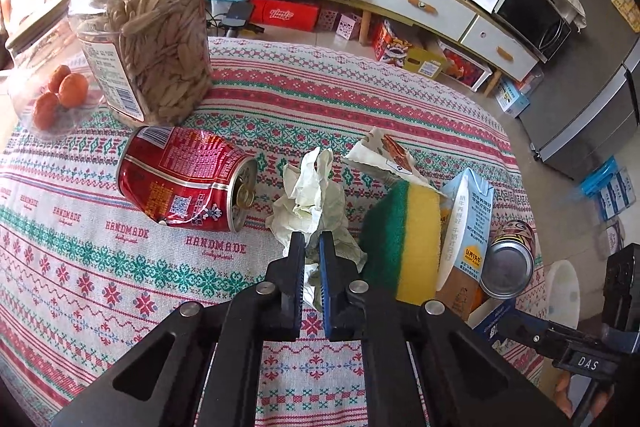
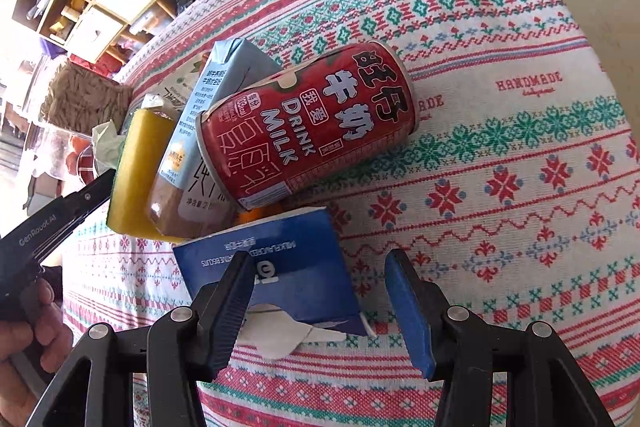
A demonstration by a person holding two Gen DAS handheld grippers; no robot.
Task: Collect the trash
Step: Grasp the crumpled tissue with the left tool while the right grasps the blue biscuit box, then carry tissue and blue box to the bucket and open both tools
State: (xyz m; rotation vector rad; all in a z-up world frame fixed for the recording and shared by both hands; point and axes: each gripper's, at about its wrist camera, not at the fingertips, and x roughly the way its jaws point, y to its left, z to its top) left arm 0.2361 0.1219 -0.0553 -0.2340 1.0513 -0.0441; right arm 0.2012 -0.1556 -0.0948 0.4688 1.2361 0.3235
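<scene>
The left hand-held gripper (image 1: 311, 243) is closed on the near edge of a crumpled tissue (image 1: 310, 195), its two fingers pinching the paper, which lies on the patterned cloth of the desk (image 1: 100, 267). The right hand-held gripper (image 2: 318, 267) stands open over a blue carton (image 2: 288, 259) lying flat near the desk's edge; the left finger overlaps the carton while the right finger is clear of it, so nothing is gripped there yet. Just beyond the tissue, a green-and-yellow sponge (image 1: 404, 239) leans against a pale blue milk carton (image 1: 468, 227), with a red milk can (image 2: 308, 123) lying on its side against that carton. A dented red can (image 1: 188, 179) lies to the left of the tissue, and a torn wrapper (image 1: 384, 151) sits behind it. A jar of seeds (image 1: 148, 39) and some oranges (image 1: 60, 95) stand farther back. Judging by this, collection has barely begun: all the rubbish is on the desk, the tissue is merely pinched, and no bin is clearly identifiable.
</scene>
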